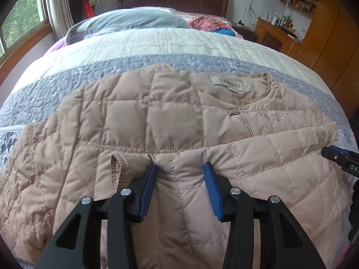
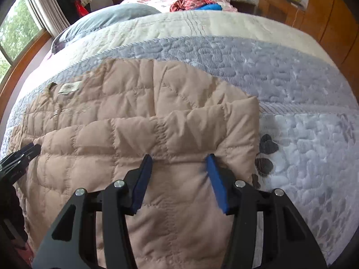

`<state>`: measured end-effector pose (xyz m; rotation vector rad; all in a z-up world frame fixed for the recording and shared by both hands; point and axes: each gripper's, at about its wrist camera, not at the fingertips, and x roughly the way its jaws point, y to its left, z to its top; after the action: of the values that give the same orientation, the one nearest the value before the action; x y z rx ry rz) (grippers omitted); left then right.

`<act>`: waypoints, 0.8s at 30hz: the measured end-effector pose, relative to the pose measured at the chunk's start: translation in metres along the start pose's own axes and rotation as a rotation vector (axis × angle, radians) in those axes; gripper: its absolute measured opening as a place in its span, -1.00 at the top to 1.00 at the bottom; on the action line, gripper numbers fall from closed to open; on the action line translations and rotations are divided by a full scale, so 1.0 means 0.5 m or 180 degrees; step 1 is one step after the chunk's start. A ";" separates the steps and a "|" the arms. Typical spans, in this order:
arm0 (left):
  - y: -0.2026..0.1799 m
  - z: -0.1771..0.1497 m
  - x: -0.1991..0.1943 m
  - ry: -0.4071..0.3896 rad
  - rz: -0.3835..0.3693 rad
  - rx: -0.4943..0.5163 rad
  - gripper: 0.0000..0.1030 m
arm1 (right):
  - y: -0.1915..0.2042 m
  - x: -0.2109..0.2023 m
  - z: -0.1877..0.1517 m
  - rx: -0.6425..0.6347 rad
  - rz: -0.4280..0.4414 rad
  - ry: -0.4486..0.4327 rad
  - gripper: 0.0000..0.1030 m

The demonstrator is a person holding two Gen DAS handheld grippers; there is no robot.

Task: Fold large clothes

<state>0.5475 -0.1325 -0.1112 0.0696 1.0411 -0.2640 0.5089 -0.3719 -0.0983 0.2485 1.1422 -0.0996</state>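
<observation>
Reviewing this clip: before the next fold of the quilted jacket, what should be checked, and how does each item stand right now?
1. Left gripper open over the jacket: ok, jaws apart with fabric between them.
2. Right gripper open at the folded edge: ok.
3. Either gripper actually pinching fabric: cannot tell.
4. Neck label and clasp exposed, front facing up: ok.
5. Jacket lying flat on the bedspread: not ok, the folded-over part is rumpled.
6. Grippers apart from each other: ok.
</observation>
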 end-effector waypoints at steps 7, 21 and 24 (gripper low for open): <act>-0.017 -0.076 -0.124 -0.0403 0.0049 0.0298 0.12 | 0.043 -0.120 -0.088 -0.0267 0.0378 -0.0149 0.02; -0.016 -0.127 -0.062 0.0007 -0.0022 0.0259 0.07 | 0.041 -0.051 -0.165 -0.0117 0.0344 0.0140 0.06; 0.019 -0.131 -0.119 -0.0052 -0.0110 0.0151 -0.12 | 0.013 -0.122 -0.171 0.0023 0.0721 -0.0100 0.04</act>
<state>0.4662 -0.1006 -0.0937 0.0924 1.0207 -0.3201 0.4090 -0.3475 -0.0755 0.3796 1.0756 0.0923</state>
